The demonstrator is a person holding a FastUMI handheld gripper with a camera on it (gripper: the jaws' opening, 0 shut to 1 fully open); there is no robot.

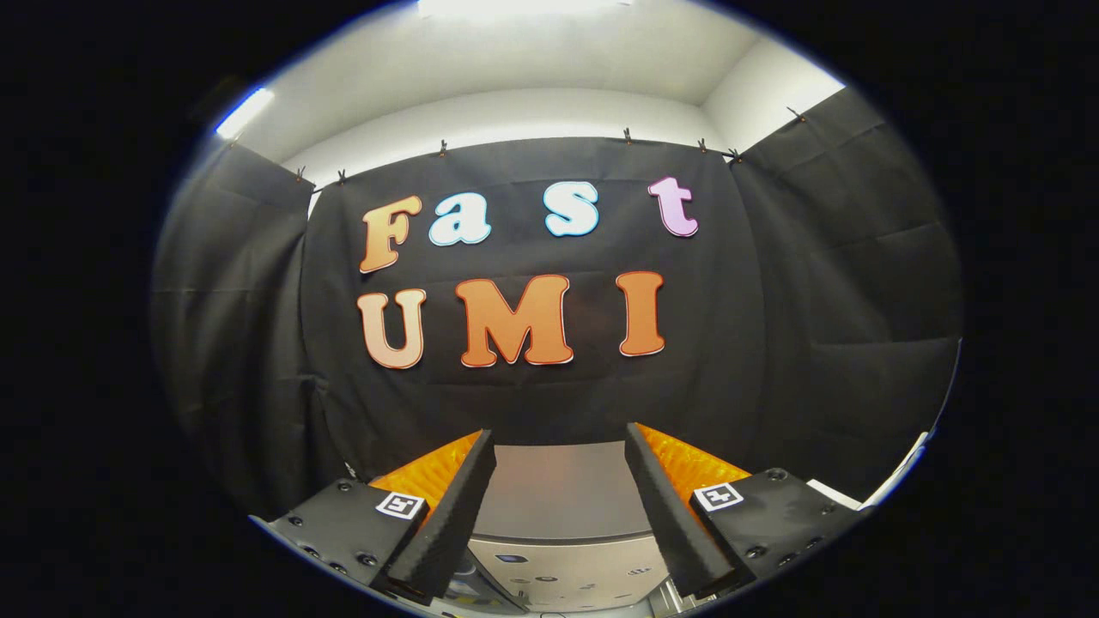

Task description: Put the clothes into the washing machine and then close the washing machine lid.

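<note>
The jaws are spread wide and hold nothing above the washer (562, 489) at the bottom middle, so they could bump its top.

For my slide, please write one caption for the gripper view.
Open hand-held gripper held above the grey top-loading washing machine, facing the black cloth wall.

Our handheld two-finger gripper (560, 442)

We see long wedge-shaped fingers (451, 515) with ribbed side panels, rising from dark, blocky mounts (343, 528) studded with round screws; each mount bears a small square black-and-white marker (401, 505) near the finger's base.
</note>
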